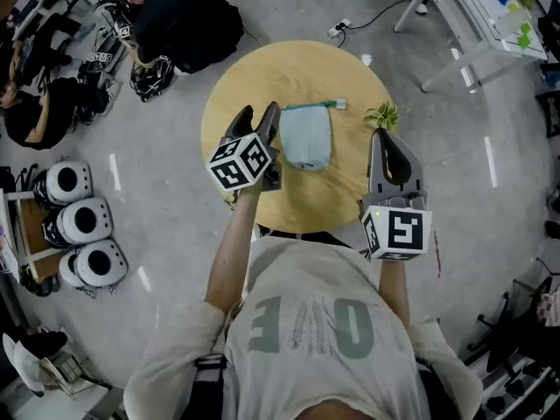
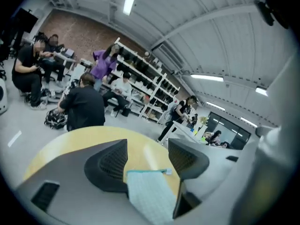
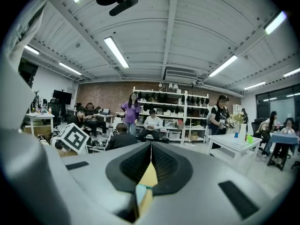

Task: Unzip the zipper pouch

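A light blue zipper pouch (image 1: 306, 138) lies flat on the round wooden table (image 1: 297, 68), its teal zipper (image 1: 313, 105) along the far edge. My left gripper (image 1: 259, 112) stands open just left of the pouch. In the left gripper view the pouch (image 2: 150, 193) lies low between the spread fingers (image 2: 110, 165), and the pads do not press on it. My right gripper (image 1: 378, 138) is shut over the table's right edge, apart from the pouch, with nothing between its jaws. In the right gripper view only a sliver of table (image 3: 149, 176) shows past that shut gripper (image 3: 150, 151).
A small green plant (image 1: 382, 115) sits at the table's right rim beside the right gripper. A person in black (image 1: 184, 20) crouches on the floor beyond the table. White helmet-like devices (image 1: 83, 221) sit at the left, and a white table (image 1: 477, 16) stands at the far right.
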The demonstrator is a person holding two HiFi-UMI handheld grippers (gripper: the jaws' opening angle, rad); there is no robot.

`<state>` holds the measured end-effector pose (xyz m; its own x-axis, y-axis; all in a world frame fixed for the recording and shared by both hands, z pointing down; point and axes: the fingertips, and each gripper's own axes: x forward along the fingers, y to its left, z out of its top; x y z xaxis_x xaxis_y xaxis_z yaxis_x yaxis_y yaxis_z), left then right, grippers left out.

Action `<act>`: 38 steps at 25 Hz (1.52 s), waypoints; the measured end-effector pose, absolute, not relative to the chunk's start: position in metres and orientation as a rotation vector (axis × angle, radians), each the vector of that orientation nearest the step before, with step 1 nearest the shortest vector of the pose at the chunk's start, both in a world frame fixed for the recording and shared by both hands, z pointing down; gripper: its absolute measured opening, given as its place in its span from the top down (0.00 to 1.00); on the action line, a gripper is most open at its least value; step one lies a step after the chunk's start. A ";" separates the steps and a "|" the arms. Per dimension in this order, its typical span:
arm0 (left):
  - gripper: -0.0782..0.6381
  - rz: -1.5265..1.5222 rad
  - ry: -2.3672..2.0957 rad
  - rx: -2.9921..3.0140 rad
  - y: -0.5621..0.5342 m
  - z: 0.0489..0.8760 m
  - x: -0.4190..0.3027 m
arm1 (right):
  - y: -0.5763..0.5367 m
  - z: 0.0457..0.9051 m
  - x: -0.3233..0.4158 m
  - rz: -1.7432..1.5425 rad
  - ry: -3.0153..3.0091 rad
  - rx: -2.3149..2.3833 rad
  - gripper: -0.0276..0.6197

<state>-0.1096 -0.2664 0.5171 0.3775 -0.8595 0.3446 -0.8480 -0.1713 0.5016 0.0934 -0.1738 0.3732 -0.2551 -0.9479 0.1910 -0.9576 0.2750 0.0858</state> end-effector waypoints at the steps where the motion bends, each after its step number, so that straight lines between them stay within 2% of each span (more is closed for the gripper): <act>1: 0.54 -0.001 -1.445 1.969 -0.270 0.533 -0.110 | -0.174 0.374 0.095 0.073 -2.325 1.783 0.91; 10: 0.54 0.115 -1.278 1.705 -0.284 0.629 -0.096 | -0.170 0.387 0.112 0.108 -2.221 1.827 0.91; 23: 0.55 0.140 -1.092 1.578 -0.284 0.666 -0.069 | -0.166 0.393 0.119 0.129 -2.154 1.853 0.91; 26: 0.59 0.142 -1.067 1.567 -0.283 0.668 -0.065 | -0.165 0.394 0.121 0.130 -2.145 1.855 0.91; 33: 0.79 0.174 -1.082 1.530 -0.283 0.680 -0.069 | -0.162 0.397 0.119 0.117 -2.141 1.827 0.91; 38: 0.84 0.145 -1.062 1.517 -0.282 0.678 -0.066 | -0.158 0.397 0.121 0.113 -2.136 1.821 0.91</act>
<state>-0.0664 -0.2816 0.6778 0.5732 -0.5242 0.6298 -0.6735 0.1363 0.7265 0.1208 -0.1581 0.3968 -0.1277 -0.9457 0.2988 -0.9720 0.1792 0.1518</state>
